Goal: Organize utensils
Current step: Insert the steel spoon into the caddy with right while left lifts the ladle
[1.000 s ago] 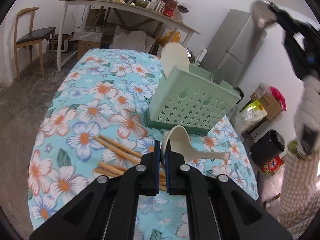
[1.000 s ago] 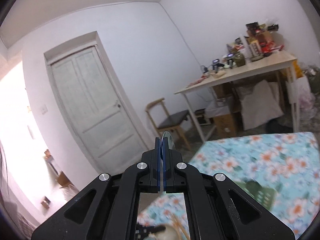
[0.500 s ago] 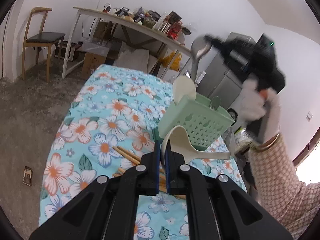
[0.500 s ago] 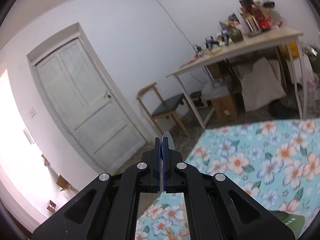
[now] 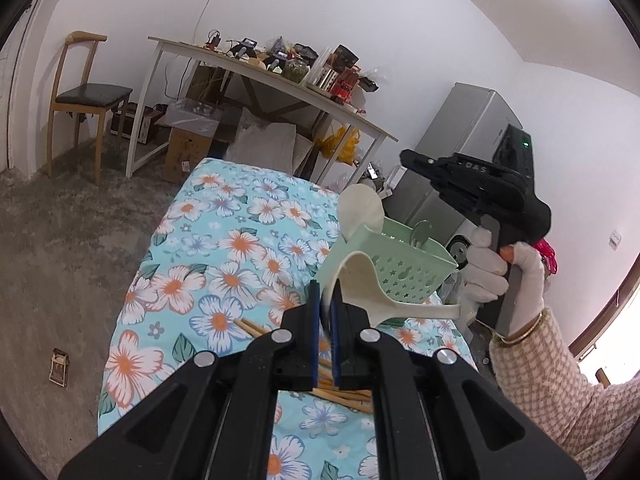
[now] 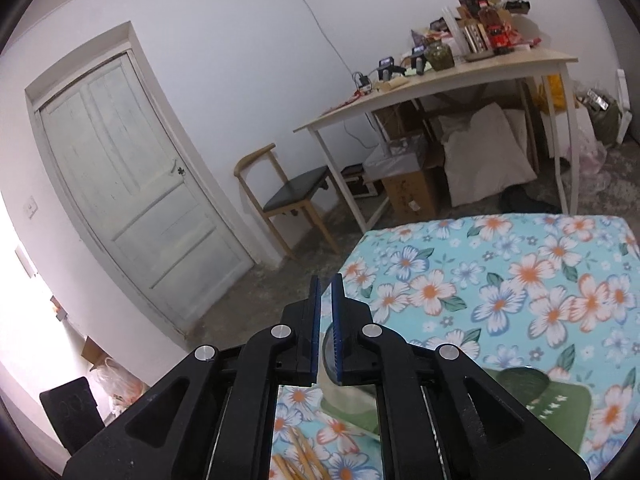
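The left gripper (image 5: pixel 326 308) has its jaws nearly closed on the rim of the white ladle (image 5: pixel 360 284), pinching the bowl edge so the handle sticks out to the right, lifted clear of the tabletop (image 5: pixel 224 248). The ladle hangs just in front of the green caddy (image 5: pixel 396 260), which stands toward the far right edge of the tabletop and already holds a white paddle (image 5: pixel 360 210) and a metal spoon (image 5: pixel 422 232). Chopsticks (image 5: pixel 340 394) lie loose on the cloth near the near edge, partly hidden under the left gripper.

The right gripper (image 6: pixel 326 312) shows a narrow gap between its jaws, and nothing is clearly clamped there; a greyish rounded shape sits low behind the pads, too unclear to name. It hovers above the caddy in the left view.

The step in hand looks like carrying the ladle to the caddy. The next move calls for turning the ladle handle-down or bowl-up over an open compartment, clear of the paddle, then lowering before letting go. Chopsticks remain to be gathered
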A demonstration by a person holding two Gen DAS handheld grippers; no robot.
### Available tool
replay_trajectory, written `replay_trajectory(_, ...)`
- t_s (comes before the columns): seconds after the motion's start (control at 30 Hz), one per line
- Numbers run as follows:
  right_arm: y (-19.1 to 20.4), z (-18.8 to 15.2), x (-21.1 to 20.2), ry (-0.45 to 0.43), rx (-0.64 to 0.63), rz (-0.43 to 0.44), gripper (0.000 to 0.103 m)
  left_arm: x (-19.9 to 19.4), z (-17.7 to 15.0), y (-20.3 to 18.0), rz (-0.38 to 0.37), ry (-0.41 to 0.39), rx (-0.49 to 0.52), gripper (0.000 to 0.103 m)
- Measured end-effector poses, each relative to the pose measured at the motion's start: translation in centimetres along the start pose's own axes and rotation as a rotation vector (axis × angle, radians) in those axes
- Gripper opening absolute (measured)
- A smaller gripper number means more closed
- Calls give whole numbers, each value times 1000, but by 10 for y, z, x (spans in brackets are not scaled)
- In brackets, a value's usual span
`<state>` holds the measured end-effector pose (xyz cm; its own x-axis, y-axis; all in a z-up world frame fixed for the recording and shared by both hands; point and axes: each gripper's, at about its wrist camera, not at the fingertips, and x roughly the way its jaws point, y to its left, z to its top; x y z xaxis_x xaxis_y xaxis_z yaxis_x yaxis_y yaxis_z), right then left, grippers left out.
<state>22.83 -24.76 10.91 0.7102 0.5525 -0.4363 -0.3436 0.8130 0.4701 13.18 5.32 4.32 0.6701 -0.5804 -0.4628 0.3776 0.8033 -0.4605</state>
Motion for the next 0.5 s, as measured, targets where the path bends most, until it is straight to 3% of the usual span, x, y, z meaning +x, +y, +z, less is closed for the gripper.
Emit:
replay_trajectory(0.3,-11,-17,-88,-120,4,-33,12,-6,19,-31,-23,-57,62,4)
replay_trajectory(0.5,-32,-47,-146,-175,34,-117,12,3,55,-81,-25,-137,199,4)
